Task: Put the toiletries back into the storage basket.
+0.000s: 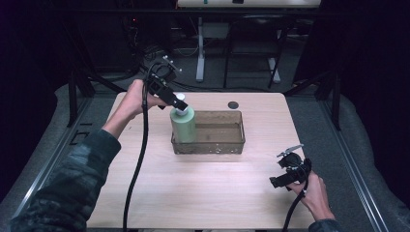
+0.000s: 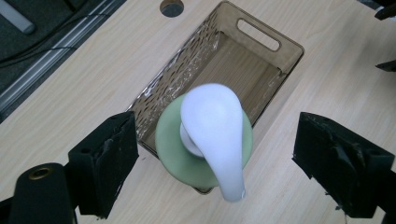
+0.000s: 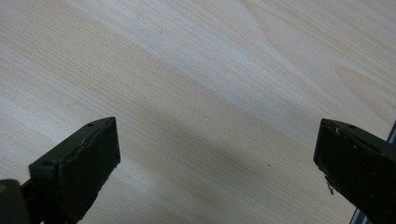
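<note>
green pump bottle [image 2: 204, 140] upright in the brown bin [image 2: 261, 60], between open left hand-held gripper [image 2: 215, 154] jaws

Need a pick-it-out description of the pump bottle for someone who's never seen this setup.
On the light wooden table, find the clear brownish bin near the middle. The pump bottle stands upright in its left end, directly under the left gripper, whose jaws stand open on either side of it. Pale green body, white pump head: nothing else stands in the bin.

Light: table [image 1: 203, 193] is lit evenly from above, surroundings are left near black from 9 to 3 o'clock | Shadows: a soft shadow is cast at centre in the right gripper view | Glare: pump head [image 2: 212, 126] is slightly overexposed | Focus: near jaws are rendered soft; high view is grainy
</note>
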Available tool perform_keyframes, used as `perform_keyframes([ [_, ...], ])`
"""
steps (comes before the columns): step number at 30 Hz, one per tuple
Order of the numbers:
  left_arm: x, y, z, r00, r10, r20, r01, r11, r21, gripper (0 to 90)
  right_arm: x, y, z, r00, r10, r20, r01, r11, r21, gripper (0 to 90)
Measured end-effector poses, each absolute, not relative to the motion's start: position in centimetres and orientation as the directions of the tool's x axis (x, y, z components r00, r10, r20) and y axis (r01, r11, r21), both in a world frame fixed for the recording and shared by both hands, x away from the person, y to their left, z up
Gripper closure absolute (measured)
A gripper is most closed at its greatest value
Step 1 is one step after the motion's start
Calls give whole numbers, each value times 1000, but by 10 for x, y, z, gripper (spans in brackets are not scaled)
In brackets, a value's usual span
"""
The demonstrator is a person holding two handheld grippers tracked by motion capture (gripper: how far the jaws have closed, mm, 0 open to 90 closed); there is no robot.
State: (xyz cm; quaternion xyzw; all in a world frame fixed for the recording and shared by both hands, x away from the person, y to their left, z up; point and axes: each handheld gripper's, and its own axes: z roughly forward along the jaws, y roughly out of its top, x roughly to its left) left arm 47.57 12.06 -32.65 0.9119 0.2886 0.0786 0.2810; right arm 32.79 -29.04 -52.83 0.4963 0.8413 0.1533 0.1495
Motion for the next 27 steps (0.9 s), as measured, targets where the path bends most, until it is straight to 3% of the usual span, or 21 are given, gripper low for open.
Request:
perform_keyframes([
  [13,449,146,-342,801,598,-12,489,-644,588,68,328,-290,-529,-463,881,-94,790,459,407,1],
  [27,413,174,-386,776,629,-46,522,-600,606,2,328,-290,-529,-463,881,-97,789,460,407,1],
])
